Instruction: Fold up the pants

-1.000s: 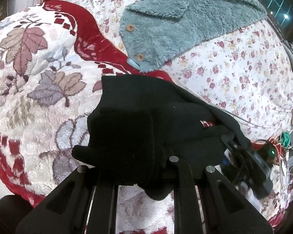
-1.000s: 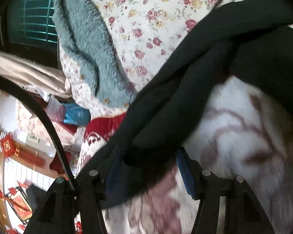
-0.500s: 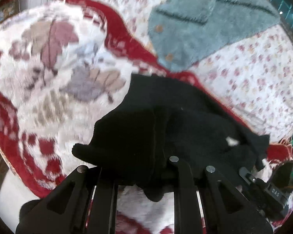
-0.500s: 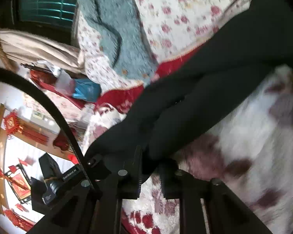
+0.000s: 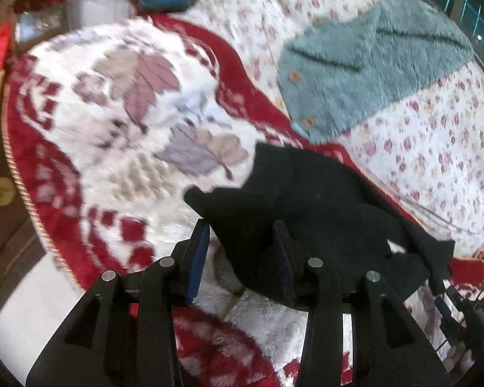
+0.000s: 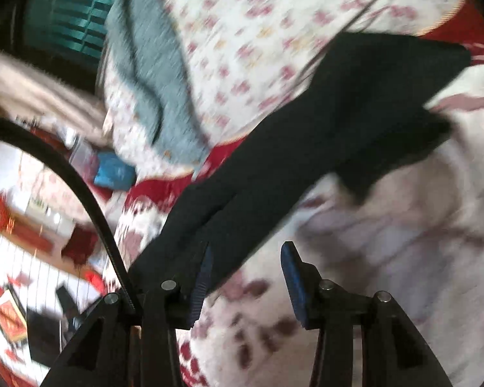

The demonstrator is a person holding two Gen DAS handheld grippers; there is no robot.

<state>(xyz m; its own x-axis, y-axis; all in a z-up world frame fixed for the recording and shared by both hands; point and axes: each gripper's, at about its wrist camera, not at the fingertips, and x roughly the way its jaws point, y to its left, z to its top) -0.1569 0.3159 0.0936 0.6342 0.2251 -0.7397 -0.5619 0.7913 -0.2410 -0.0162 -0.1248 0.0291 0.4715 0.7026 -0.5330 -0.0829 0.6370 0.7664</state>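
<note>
The black pants (image 5: 306,200) lie bunched on a red and white leaf-pattern blanket (image 5: 113,129). My left gripper (image 5: 240,229) is at their near end and its jaws are opening. A fold of the cloth sits between them and drapes against the right pad, while the left pad (image 5: 196,258) is clear of it. In the right wrist view the pants (image 6: 338,113) stretch away as a long dark band. My right gripper (image 6: 247,246) is opening too. The cloth's edge lies by its left pad (image 6: 203,277), and blanket shows in the gap.
A teal fleece garment with wooden buttons (image 5: 355,74) lies on a floral quilt (image 5: 435,145) beyond the pants, and shows again in the right wrist view (image 6: 145,64). The blanket's corded edge (image 5: 25,200) drops to the floor on the left. Room clutter fills the right view's lower left.
Both grippers were shut on the pants and have spread their jaws, letting the cloth go slack. Both have drawn back along the blanket, and the pants have settled onto it.
</note>
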